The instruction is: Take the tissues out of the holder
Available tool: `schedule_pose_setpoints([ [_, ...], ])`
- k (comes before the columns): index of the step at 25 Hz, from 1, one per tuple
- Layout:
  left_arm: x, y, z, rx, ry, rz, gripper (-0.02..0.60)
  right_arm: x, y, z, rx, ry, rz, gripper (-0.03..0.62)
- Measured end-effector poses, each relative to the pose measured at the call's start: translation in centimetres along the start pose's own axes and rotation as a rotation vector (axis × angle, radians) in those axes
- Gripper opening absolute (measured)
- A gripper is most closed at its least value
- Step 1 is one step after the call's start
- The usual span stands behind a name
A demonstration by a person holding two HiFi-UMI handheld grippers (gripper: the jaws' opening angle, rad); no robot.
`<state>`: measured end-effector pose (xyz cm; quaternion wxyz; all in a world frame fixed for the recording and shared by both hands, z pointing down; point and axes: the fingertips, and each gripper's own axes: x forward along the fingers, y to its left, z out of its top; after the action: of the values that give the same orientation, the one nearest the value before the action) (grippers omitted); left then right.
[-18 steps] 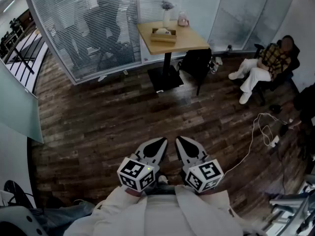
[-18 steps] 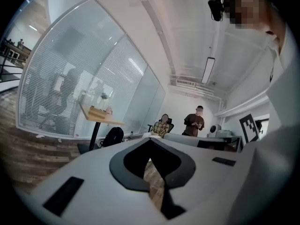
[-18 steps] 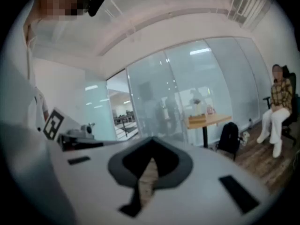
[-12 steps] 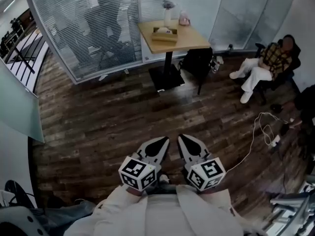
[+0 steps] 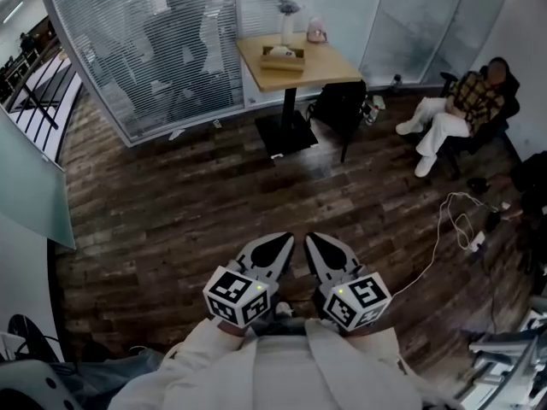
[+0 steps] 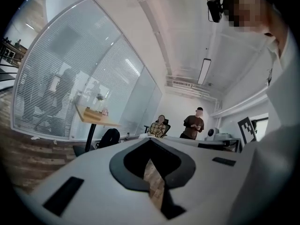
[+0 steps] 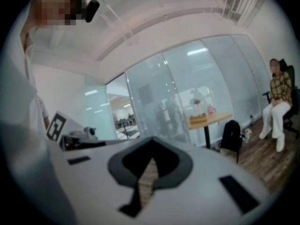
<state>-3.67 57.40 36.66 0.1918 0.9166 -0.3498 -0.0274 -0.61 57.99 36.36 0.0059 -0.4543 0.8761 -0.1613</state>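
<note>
**Both grippers shut, holder far across the room**

We hold the two tools low, close to our body, side by side & near each other but not touching. L gripper [image 5: 278, 244]: jaws together, tips meeting, nothing clamped. Only a sliver of floor [image 5: 171, 212] shows through the notch behind the tips. R gripper [image 5: 318, 244]: same, jaws together & empty. Our white sleeves [image 5: 256, 366] run up to the marker cubes.

The holder [image 5: 283, 60] sits on the wood table [image 5: 329, 73] at the far side of the room, well apart from both grippers, w/ white tissues [image 5: 285, 52] showing at its top. Behind it on the table are a vase [image 5: 285, 26] & a small pink item [image 5: 317, 32], near the glass wall [image 5: 128, 49]. A black bag [image 5: 340, 109] stands just beside the table post. A seated person [image 5: 461, 114] is in a chair at far right. The left gripper view also shows a standing person [image 6: 193, 124] near that chair. A white cable [image 5: 440, 233] trails over the floor to our right.
</note>
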Motion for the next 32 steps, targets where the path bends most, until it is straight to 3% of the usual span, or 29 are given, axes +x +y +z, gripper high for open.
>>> schedule_pose_setpoints([
  [7,0.5,1.0,-0.4,-0.078,-0.016,0.02,0.008,0.5,-0.7,0.0,-0.027,0.013,0.033,0.012],
  [13,2.6,1.5,0.2,-0.074,-0.034,0.035,0.008,0.7,-3.0,0.2,-0.026,0.023,0.036,0.011],
  [21,4.4,1.6,-2.3,-0.115,0.028,0.047,0.008,1.2,-5.1,-0.6,0.008,0.065,0.034,0.012],
  [32,11.3,8.5,0.8,-0.094,0.053,-0.021,0.008,9.2,-11.0,1.2,0.011,0.061,-0.027,0.012],
])
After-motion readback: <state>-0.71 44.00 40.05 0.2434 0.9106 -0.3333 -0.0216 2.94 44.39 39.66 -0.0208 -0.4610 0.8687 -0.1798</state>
